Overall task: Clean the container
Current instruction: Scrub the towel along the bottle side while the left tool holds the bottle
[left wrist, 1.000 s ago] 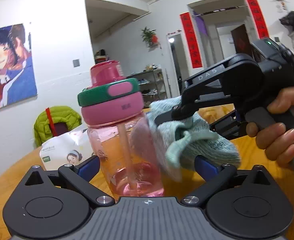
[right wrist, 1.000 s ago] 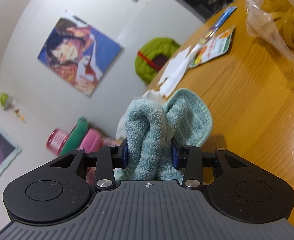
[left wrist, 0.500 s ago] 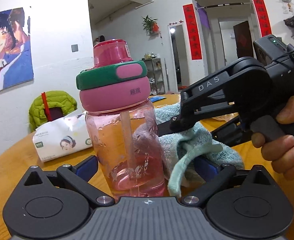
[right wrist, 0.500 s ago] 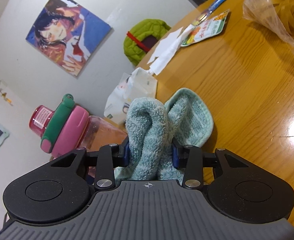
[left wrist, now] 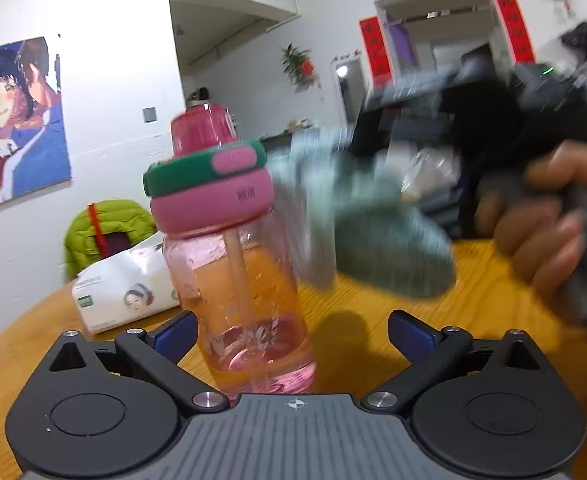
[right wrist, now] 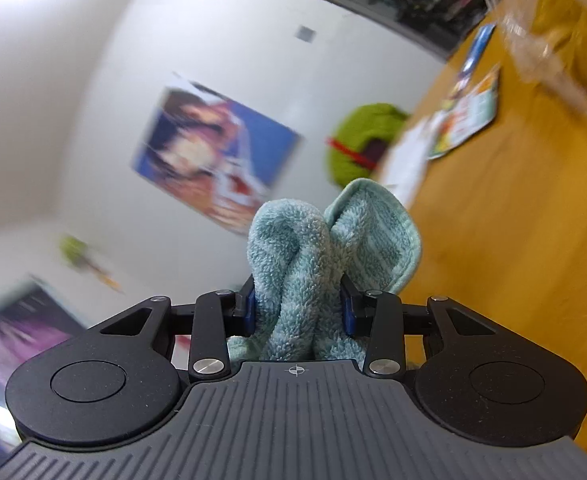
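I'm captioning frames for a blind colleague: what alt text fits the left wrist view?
A pink water bottle stands on a wooden table between the open left gripper jaws. Beside its lid, a blurred right gripper holds a teal cloth.

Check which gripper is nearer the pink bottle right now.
Left. The left gripper is open, its fingers flanking the pink bottle at its base. The right gripper, shut on the teal cloth, is off to the bottle's upper right.

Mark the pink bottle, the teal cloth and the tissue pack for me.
pink bottle [left wrist: 249, 280]: left wrist view, on its clear body.
teal cloth [right wrist: 293, 272]: right wrist view, on the bunched fold between the fingers.
tissue pack [left wrist: 121, 292]: left wrist view, on its printed front.
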Demonstrator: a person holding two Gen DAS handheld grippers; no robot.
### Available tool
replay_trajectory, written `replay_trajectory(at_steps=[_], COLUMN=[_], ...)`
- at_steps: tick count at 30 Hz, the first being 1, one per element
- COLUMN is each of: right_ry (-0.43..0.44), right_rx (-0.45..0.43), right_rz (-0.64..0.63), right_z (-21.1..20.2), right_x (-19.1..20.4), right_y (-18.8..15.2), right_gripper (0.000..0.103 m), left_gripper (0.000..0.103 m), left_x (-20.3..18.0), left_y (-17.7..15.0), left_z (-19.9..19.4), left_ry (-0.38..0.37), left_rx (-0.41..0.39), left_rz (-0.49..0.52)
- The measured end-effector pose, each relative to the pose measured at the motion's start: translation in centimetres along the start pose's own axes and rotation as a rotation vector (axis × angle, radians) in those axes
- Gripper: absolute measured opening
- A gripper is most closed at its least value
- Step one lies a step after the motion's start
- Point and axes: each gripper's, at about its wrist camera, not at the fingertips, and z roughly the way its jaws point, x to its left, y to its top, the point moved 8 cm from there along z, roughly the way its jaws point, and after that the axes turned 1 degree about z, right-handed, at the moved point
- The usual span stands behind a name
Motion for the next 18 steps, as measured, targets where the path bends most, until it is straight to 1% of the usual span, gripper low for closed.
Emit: replay_trajectory(at_steps=[1,2,3,5,6,7,9,11,12,13,14,15,16,17,18], right_ry=[0.055,0.089,0.093,0.045,-0.007,-0.074,-0.235,-0.356,-0.401,-0.417,-0.424,-0.412,-0.367,-0.292,-0.192], right_rx=[0.003,0.018,0.04,0.081,0.104,0.132,0.203,0.256,0.272,0.274,0.273,0.254,0.219,0.177,0.129], right_rz=[0.051,0.096,0.123,0.141,0.136,0.121,0.098,0.059,0.025,-0.004,-0.031,-0.061,-0.08,-0.083,-0.071], right_z=[0.0,0.1,0.4,1.1,1.3,1.6,2.1,2.4,2.4,2.4,2.3,2.1,1.9,1.5,0.9], right_x=[0.0,-0.3,-0.6,-1.5,-2.0,-2.6,-4.4,-5.6,-5.8,-5.6,-5.3,-4.7,-3.8,-2.7,-1.5], right_y=[0.1,0.0,-0.2,-0.8,-1.1,-1.4,-2.3,-3.2,-3.4,-3.5,-3.5,-3.4,-3.0,-2.6,-1.8], right_gripper=[0.041,0.041,0.041,0.041,0.041,0.041,0.041,0.042,0.042,0.042,0.042,0.042,0.042,0.042,0.04], left_gripper=[0.099,0.099,0.099,0.099,0.098,0.098,0.098,0.098,0.098,0.098,0.098,0.098,0.098,0.098,0.098], left_x=[0.1,0.2,0.3,0.3,0.3,0.4,0.4,0.4,0.4,0.4,0.4,0.4,0.4,0.3,0.3], left_y=[0.0,0.1,0.1,0.1,0.2,0.1,0.1,0.1,0.1,0.1,0.1,0.1,0.1,0.1,0.1], left_z=[0.2,0.2,0.2,0.1,0.1,0.1,0.2,0.2,0.2,0.2,0.2,0.1,0.1,0.0,0.0], left_ry=[0.004,-0.001,-0.006,-0.01,-0.01,-0.009,-0.007,-0.006,-0.005,-0.004,-0.005,-0.006,-0.006,-0.006,-0.006], left_rx=[0.002,-0.002,-0.005,-0.008,-0.008,-0.008,-0.007,-0.006,-0.006,-0.005,-0.005,-0.005,-0.004,-0.004,-0.003], left_rz=[0.002,-0.006,-0.014,-0.023,-0.022,-0.024,-0.027,-0.026,-0.026,-0.026,-0.026,-0.027,-0.027,-0.027,-0.027])
